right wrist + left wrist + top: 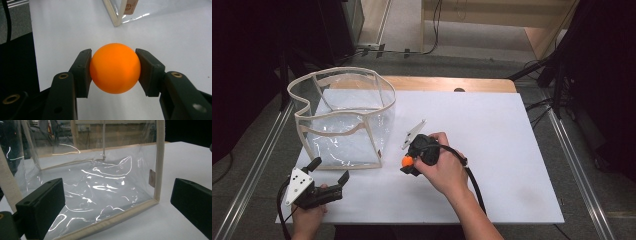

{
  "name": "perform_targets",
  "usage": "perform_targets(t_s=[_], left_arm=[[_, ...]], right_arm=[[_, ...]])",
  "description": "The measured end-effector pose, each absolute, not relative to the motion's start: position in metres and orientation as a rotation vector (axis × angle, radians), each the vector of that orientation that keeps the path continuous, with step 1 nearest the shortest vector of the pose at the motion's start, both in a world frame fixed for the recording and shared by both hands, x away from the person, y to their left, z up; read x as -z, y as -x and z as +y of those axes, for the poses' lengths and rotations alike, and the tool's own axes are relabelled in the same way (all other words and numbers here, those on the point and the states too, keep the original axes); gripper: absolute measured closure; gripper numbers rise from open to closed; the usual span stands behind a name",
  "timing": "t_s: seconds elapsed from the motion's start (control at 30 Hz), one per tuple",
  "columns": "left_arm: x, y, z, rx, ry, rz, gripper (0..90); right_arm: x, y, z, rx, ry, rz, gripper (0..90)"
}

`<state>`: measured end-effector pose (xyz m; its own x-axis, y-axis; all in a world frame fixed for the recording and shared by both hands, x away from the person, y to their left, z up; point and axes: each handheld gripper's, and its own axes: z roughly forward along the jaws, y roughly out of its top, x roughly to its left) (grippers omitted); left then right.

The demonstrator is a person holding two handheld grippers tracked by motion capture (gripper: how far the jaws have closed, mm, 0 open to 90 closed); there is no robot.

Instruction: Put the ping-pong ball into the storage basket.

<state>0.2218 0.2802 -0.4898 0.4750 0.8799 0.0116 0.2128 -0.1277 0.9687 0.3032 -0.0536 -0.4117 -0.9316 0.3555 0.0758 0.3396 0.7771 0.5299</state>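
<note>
An orange ball (115, 68) is squeezed between both pads of my right gripper (114, 71), just above the white table top. From above, the same ball (407, 161) shows at the tip of my right gripper (408, 162), right of the clear bag's front corner. The clear plastic bag (343, 120) with cream trim stands open-topped on the table's left half. My left gripper (329, 171) rests at the front left with its jaws wide apart and nothing between them. Through its camera, the bag (100, 185) stands close ahead of my left gripper (117, 202).
The white table top (492, 140) has open room to the right and front. Its front edge lies near the person's hands, with dark floor beyond. Black cables (474, 182) trail from the right gripper. A small brown tag (151, 178) sits on the bag's corner trim.
</note>
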Motion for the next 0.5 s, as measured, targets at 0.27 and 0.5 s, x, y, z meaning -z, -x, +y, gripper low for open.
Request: perform_targets(t_s=[0.27,0.5], left_arm=[[0.4898,-0.2217,0.2802,-0.761,-1.629,0.96,0.0],[0.4898,-0.2218,0.2802,-0.762,-1.629,0.96,0.0]], right_arm=[[0.4071,-0.3072,-0.0531,-0.882,-0.555,2.928,47.9],[0.4011,-0.3099,-0.0514,-0.883,-0.553,2.922,47.9]])
